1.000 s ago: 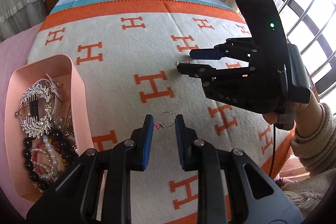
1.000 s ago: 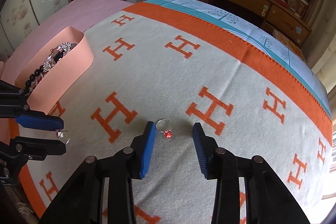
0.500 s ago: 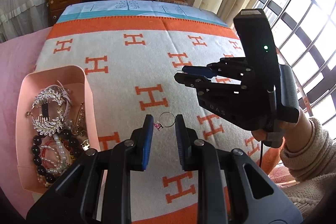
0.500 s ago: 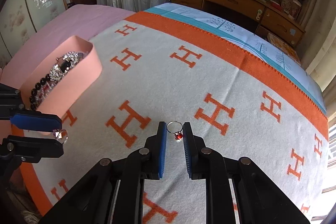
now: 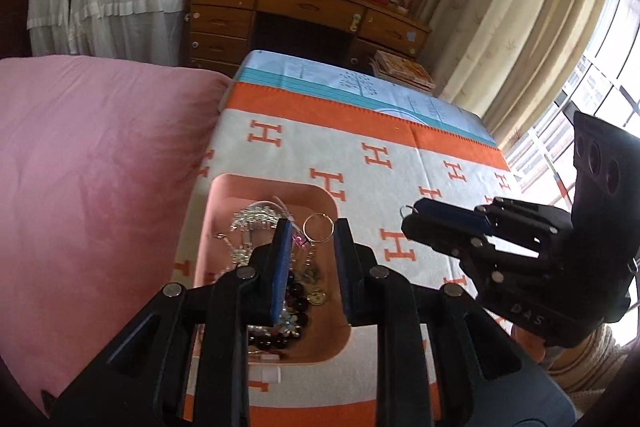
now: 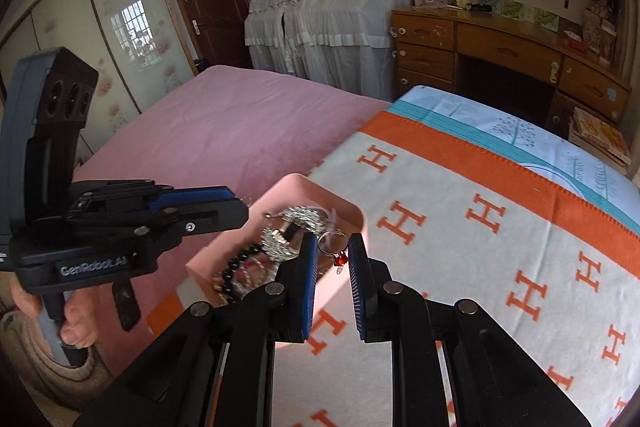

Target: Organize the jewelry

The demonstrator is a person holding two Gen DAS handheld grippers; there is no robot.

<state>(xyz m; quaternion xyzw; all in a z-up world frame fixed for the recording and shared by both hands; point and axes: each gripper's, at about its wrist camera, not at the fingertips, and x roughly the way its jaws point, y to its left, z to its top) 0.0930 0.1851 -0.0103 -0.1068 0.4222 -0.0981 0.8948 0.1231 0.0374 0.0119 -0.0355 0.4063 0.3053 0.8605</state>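
I am holding the left gripper (image 5: 310, 233) over the pink tray (image 5: 340, 323), its blue pads pinching a thin ring (image 5: 318, 227) with a small pink stone (image 5: 298, 240) hanging at its left side. The ring is sitting between the fingertips, above the tray's contents, not lying among them. The tray is resting on the white blanket with orange H marks (image 5: 372, 155), near the blanket's edge beside the pink bedcover (image 5: 100, 155). Inside the tray I am seeing a silver rhinestone hair comb (image 5: 256, 221), dark beads (image 5: 280, 337), and a gold-coloured round piece (image 5: 316, 295), all heaped together. I am keeping the right gripper (image 6: 333, 253) just at the tray's near wall, its pads closed on a silver ring with a red stone (image 6: 340, 259); the band is caught between the pads and the stone is dangling below it. In the left wrist view that gripper (image 5: 416, 215) is showing from the side to the right of the tray, over the blanket, with only a sliver of the band sticking out past its tip. In the right wrist view the left gripper (image 6: 240, 207) is reaching over the tray's far left rim (image 6: 280, 187), and I cannot make out its ring from there. A wooden desk with drawers (image 5: 280, 11) is standing past the foot of the bed.
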